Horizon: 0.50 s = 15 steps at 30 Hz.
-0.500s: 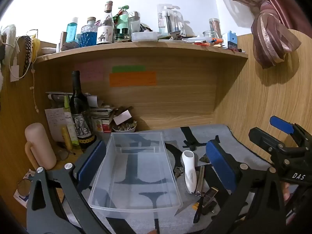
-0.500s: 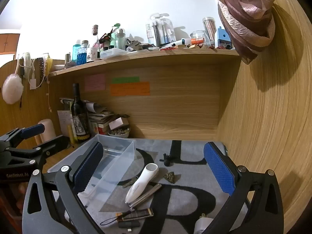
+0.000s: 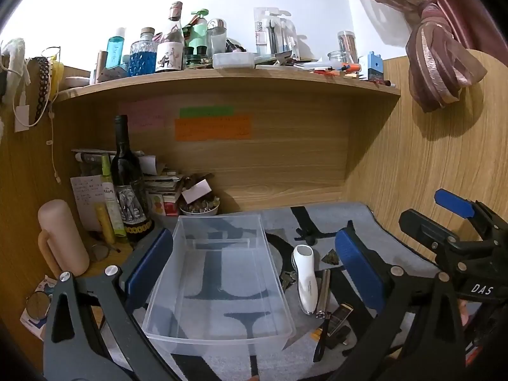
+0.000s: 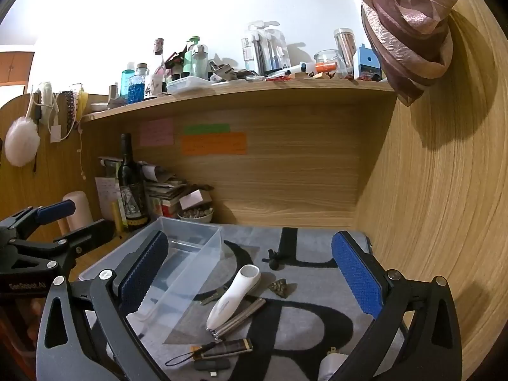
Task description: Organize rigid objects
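An empty clear plastic bin (image 3: pixel 219 282) (image 4: pixel 190 254) stands on a grey mat with black letters. Right of it lie a white handheld device (image 3: pixel 305 277) (image 4: pixel 233 295), a metal bar (image 3: pixel 324 292) (image 4: pixel 241 316), keys (image 3: pixel 287 277), a small dark flat gadget (image 3: pixel 338 316) (image 4: pixel 227 347) and a black stick (image 4: pixel 212 364). My left gripper (image 3: pixel 254 266) is open, its pads on either side of the bin, not touching it. Over the small items my right gripper (image 4: pixel 249 273) hangs open with nothing held. A black clip (image 4: pixel 275 258) and a patterned triangular piece (image 4: pixel 281 287) lie further back.
A wine bottle (image 3: pixel 125 187), a pink cup (image 3: pixel 62 238), stacked papers and a small bowl (image 3: pixel 198 208) crowd the back left corner. A wooden wall (image 4: pixel 428 222) bounds the right side. The shelf (image 3: pixel 222 79) above is packed with bottles and jars. A white plug (image 4: pixel 333 363) lies near my right finger.
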Available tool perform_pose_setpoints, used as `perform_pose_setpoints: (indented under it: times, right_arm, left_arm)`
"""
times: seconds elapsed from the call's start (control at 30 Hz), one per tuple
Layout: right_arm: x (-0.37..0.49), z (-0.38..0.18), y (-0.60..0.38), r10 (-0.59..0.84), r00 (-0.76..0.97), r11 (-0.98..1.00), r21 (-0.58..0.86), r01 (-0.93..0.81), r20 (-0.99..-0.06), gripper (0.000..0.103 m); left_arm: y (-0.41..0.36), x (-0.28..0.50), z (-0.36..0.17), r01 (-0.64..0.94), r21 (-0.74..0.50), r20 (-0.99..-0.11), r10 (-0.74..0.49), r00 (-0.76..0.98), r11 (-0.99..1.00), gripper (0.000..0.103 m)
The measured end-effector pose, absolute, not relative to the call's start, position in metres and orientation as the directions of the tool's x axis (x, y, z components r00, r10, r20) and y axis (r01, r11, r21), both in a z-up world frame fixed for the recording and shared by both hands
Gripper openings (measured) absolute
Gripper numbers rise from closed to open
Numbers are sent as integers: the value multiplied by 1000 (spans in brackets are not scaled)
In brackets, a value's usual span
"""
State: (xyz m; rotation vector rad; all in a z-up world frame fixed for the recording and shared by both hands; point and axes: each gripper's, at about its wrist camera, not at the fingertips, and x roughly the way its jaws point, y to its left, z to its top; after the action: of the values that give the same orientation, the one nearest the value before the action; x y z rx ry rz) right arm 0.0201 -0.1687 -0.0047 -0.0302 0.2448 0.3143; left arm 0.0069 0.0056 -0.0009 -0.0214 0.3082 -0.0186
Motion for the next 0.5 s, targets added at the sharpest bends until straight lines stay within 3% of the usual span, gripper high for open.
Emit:
perform_pose_setpoints:
  times: [0.5]
  right_arm:
    - [18, -6, -166, 306, 922, 949, -5, -317, -238, 103]
  left_arm:
    - [1, -2, -2, 14, -11, -290, -17, 957, 1000, 103]
